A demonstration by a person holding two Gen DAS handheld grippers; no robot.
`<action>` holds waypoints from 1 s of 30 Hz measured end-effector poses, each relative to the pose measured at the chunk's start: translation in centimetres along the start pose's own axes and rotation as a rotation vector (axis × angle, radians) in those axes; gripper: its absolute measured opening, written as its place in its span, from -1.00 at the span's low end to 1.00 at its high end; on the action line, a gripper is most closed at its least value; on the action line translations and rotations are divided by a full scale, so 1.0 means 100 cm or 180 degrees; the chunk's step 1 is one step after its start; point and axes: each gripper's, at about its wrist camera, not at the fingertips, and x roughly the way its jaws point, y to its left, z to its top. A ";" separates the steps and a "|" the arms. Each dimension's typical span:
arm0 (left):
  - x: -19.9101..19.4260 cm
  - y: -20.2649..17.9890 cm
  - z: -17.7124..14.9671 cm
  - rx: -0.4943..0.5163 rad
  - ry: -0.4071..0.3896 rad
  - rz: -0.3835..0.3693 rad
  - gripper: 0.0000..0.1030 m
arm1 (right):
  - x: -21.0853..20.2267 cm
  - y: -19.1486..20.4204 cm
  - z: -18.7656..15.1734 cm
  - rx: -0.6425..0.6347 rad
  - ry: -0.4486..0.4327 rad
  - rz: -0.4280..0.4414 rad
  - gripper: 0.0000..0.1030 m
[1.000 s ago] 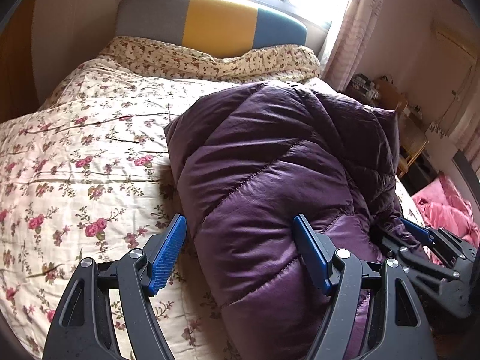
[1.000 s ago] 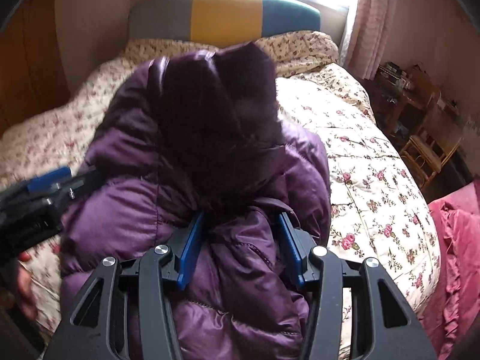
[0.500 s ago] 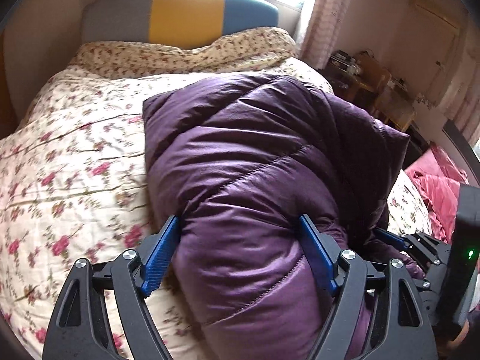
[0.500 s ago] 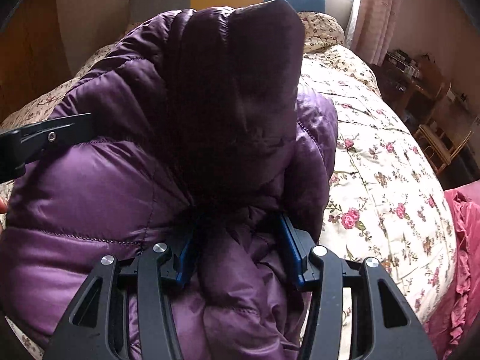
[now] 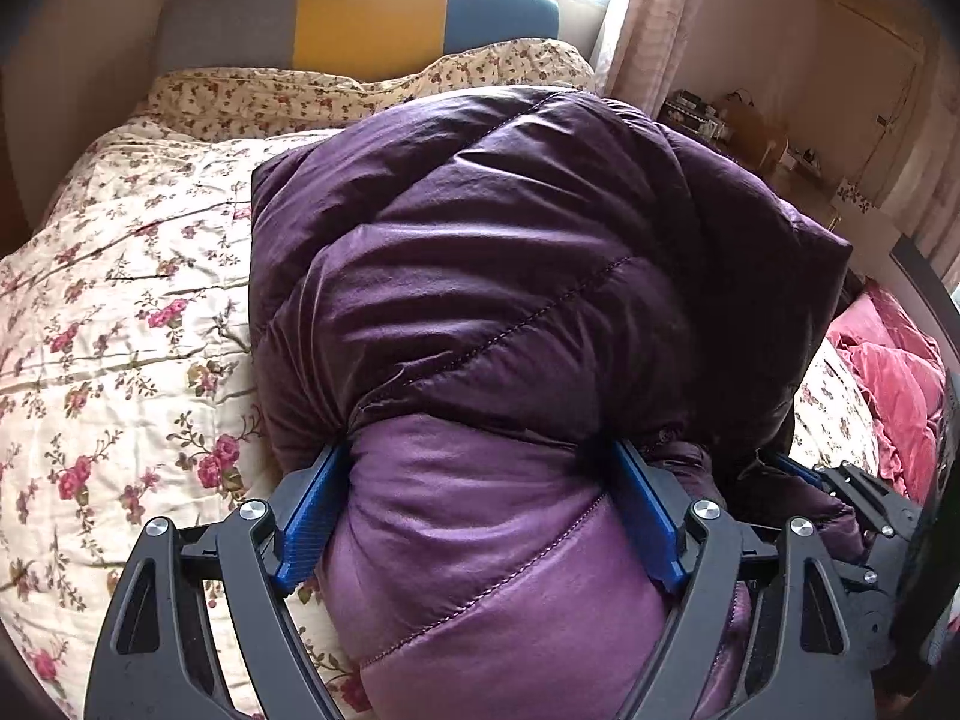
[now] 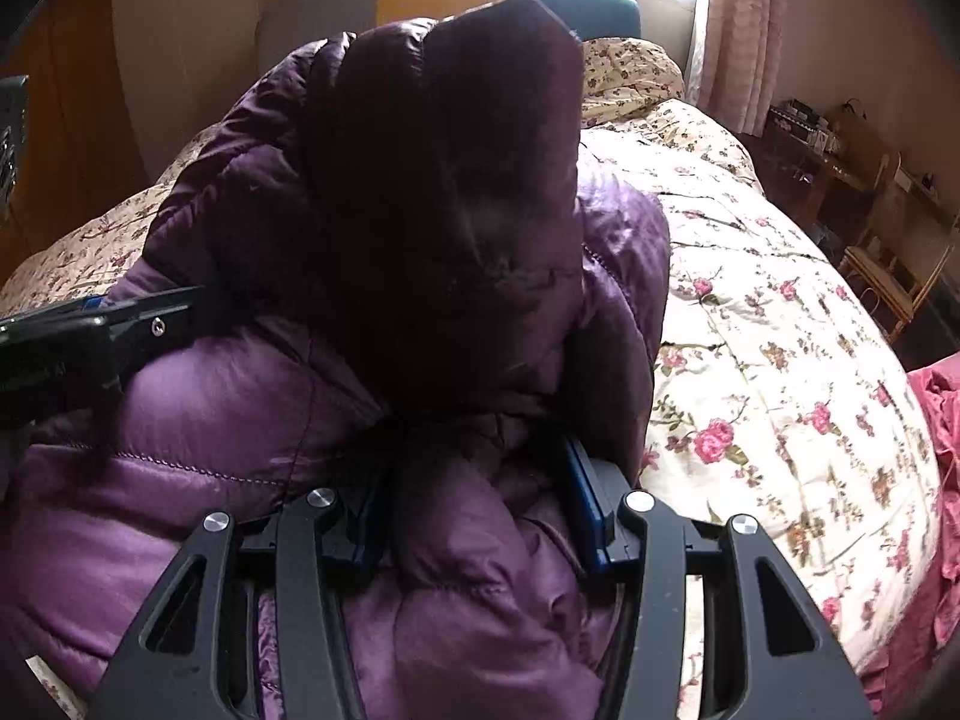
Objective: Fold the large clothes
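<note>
While both grippers clamp its near edge, the purple down jacket [image 5: 510,300] stands bunched over the floral bedspread [image 5: 120,300]

Left gripper [image 5: 480,516] pinches a thick quilted roll between its blue pads; right gripper [image 6: 480,510] grasps a fold beside it, just to the right. The jacket's bulk rises directly ahead of both, long axis running far toward the headboard [image 5: 360,18]; judged next, the held edge carries away over the body
</note>
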 end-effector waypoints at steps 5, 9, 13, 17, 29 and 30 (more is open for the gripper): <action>-0.003 0.002 0.003 -0.0027 -0.0016 0.0006 0.60 | -0.012 0.005 0.012 0.0036 0.0034 -0.0068 -0.04; -0.004 0.001 0.004 -0.0010 -0.0026 0.0018 0.60 | -0.023 0.013 0.026 0.0040 -0.0010 -0.0108 0.03; -0.005 0.000 0.004 -0.0003 -0.0031 0.0018 0.60 | -0.036 0.019 0.035 -0.0019 -0.0152 -0.0140 0.07; -0.004 0.000 0.005 0.0002 -0.0031 0.0016 0.60 | -0.041 0.026 0.046 -0.0059 -0.0266 -0.0152 0.07; -0.005 -0.001 0.006 0.0017 -0.0028 0.0016 0.60 | -0.013 0.028 0.070 0.0099 -0.0159 -0.0209 0.05; -0.004 -0.001 0.006 0.0016 -0.0023 0.0009 0.60 | -0.013 0.027 0.070 0.0110 -0.0150 -0.0216 0.05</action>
